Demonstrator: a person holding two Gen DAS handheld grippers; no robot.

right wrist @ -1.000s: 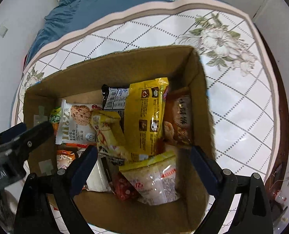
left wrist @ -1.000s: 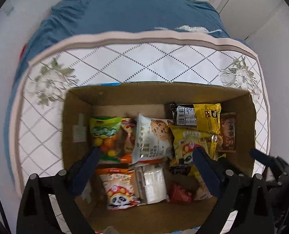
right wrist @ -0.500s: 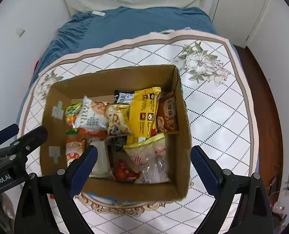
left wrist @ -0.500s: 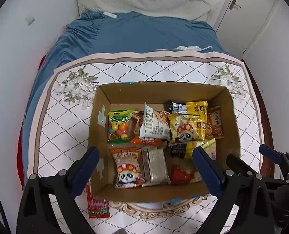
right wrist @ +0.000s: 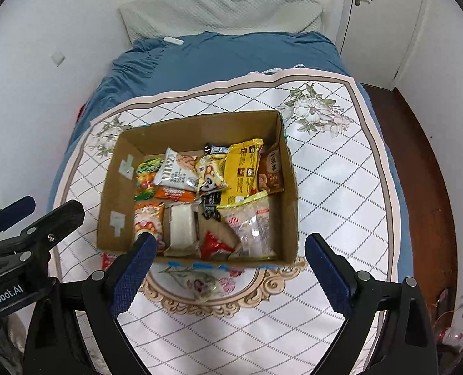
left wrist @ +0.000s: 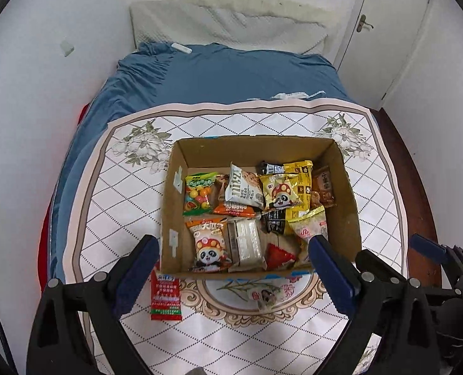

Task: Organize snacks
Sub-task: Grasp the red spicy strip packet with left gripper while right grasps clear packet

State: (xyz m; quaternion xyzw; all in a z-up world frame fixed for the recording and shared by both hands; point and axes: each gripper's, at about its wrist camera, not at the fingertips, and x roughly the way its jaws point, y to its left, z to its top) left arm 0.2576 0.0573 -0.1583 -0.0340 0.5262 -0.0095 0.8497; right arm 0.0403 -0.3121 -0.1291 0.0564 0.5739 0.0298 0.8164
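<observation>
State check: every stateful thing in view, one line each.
Cardboard box: open-topped, upright on the floral mat, filled with snack packs.
Red packet: outside the box, flat on the mat at its near left corner.
Pale packet: outside the box, lying on the mat in front of it.
Door: shut.
Left gripper: open, empty.
Right gripper: open, empty.

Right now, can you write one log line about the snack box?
left gripper: open, empty | right gripper: open, empty | cardboard box: full of snacks | red packet: outside box, on mat
</observation>
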